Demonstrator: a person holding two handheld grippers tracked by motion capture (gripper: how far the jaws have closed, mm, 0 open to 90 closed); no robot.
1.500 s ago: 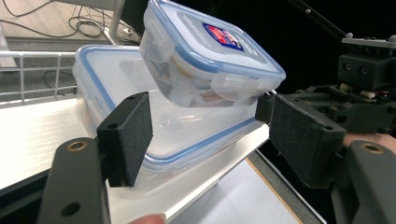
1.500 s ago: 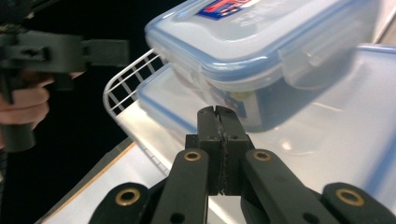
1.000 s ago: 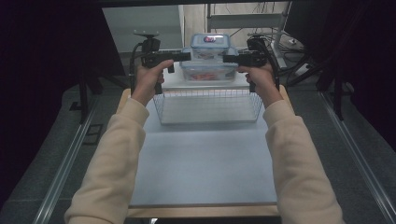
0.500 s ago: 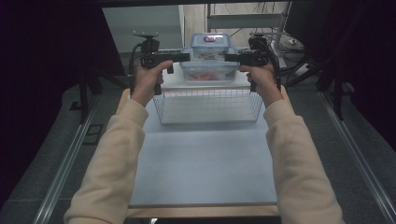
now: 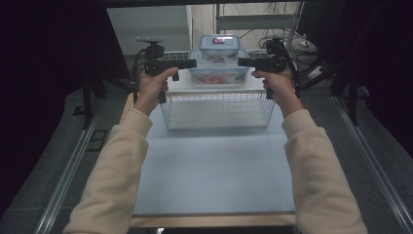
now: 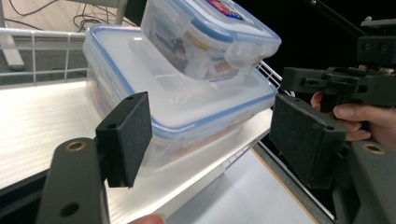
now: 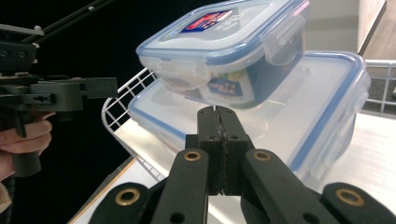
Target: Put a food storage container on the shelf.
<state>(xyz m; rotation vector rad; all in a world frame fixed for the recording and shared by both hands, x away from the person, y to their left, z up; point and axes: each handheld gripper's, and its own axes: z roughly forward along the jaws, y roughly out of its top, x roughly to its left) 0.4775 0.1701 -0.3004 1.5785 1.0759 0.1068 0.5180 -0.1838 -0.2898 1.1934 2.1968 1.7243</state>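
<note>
High view: 2 stacked containers, small container (image 5: 219,47) atop large container (image 5: 218,73), on shelf (image 5: 214,87) above wire basket (image 5: 217,109), btwn left gripper (image 5: 191,63) at 9 o'clock and right gripper (image 5: 242,61) at 3.

Left gripper view: jaws spread wide (nothing held), large container's corner btwn them.

Right gripper view: jaws pressed together, empty; containers at 12 o'clock.

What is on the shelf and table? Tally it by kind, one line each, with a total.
Clear lidded containers: 2, a small container stacked on a large container
Wire baskets: 1, the wire basket on the table
Hand-held grippers: 2, left gripper open, right gripper shut
Total: 5
</note>
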